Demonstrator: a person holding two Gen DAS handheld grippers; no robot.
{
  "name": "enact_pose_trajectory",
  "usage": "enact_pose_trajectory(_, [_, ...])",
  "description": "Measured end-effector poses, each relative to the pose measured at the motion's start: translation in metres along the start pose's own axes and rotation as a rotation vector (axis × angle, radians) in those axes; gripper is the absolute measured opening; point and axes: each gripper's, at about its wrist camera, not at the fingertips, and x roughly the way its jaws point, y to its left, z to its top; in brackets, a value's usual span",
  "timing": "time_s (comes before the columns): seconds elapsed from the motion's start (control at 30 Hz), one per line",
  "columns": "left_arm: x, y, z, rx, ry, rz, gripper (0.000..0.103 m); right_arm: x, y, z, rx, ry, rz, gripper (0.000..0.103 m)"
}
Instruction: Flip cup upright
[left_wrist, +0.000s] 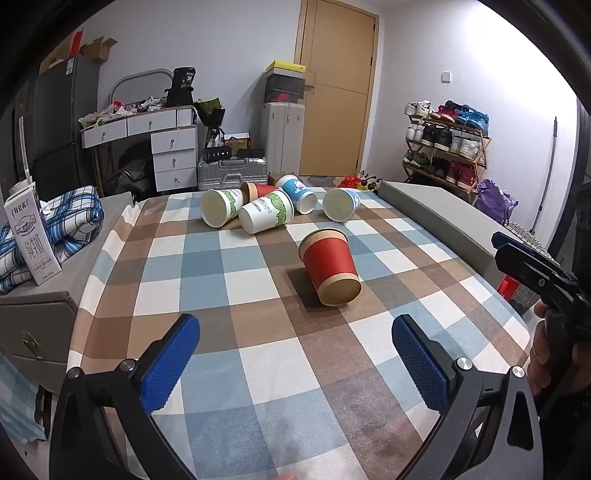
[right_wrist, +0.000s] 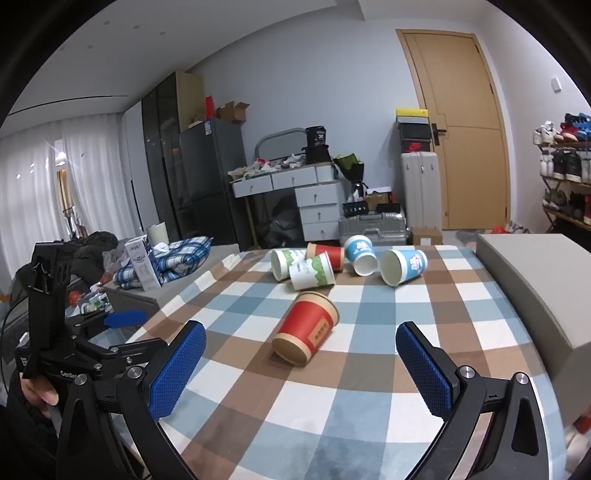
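A red paper cup (left_wrist: 330, 266) lies on its side in the middle of the checked tablecloth (left_wrist: 258, 350), its base end towards me. It also shows in the right wrist view (right_wrist: 307, 332). My left gripper (left_wrist: 295, 354) is open and empty, a short way in front of the cup. My right gripper (right_wrist: 301, 369) is open and empty, also just short of the cup. In the left wrist view the right gripper (left_wrist: 532, 269) shows at the right edge.
Several more cups lie tipped over at the table's far end: two green-and-white (left_wrist: 266, 216), another red (left_wrist: 258, 190), two blue (left_wrist: 341, 203). A milk carton (left_wrist: 31, 236) and a plaid cloth (left_wrist: 70, 218) sit left. A grey box (left_wrist: 443, 218) borders the right side.
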Motion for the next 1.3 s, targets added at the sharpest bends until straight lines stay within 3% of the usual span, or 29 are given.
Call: enact_pose_trajectory(1.3, [-0.0019,-0.0005,0.0035,0.010,0.006,0.006,0.101,-0.0041,-0.0037,0.0044,0.004,-0.005,-0.007,0.103])
